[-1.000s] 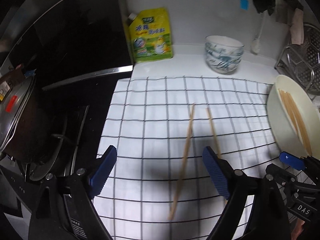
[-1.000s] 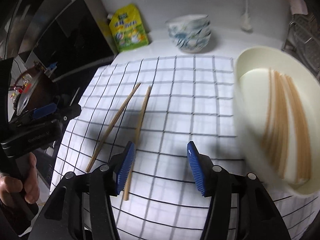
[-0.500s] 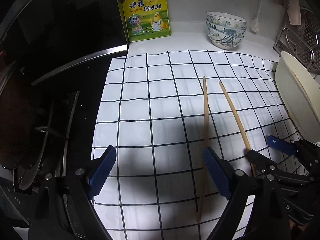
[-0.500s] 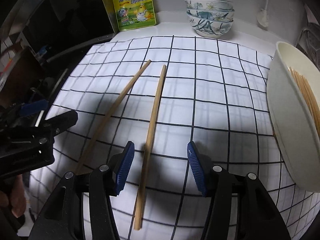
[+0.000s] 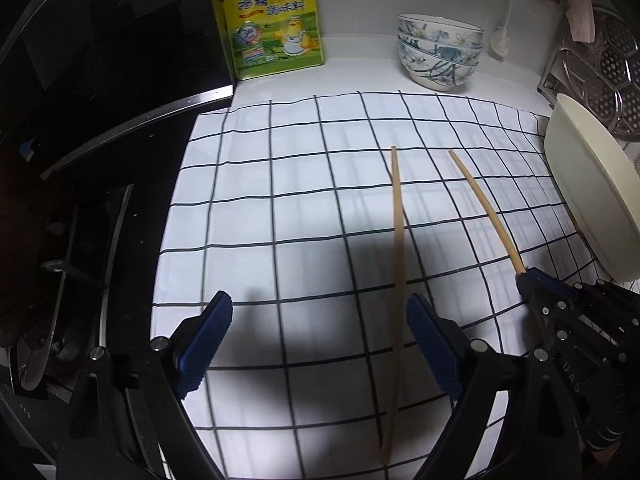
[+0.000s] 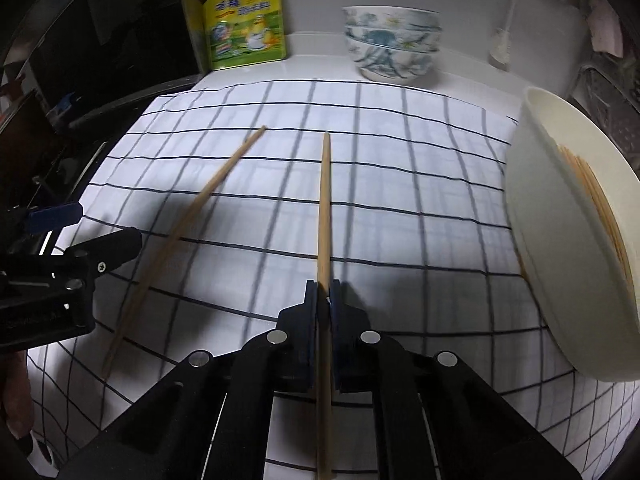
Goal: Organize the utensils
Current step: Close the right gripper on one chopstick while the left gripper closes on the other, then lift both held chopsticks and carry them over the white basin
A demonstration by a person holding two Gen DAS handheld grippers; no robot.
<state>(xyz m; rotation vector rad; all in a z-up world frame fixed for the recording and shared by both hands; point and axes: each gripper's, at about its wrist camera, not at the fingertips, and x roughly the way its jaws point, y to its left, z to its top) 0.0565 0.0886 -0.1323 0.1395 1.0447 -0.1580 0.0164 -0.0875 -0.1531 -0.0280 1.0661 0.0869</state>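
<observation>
Wooden chopstick sits pinched near its thick end in the closed right gripper; its tip lies toward the checked cloth. It should be lifted level and laid into the cream dish beside the others. The left gripper is wide open over the second chopstick, holding nothing.

Two chopsticks lie on the cloth; several more fill one cream dish. Three stacked bowls, one pouch, two grippers.
</observation>
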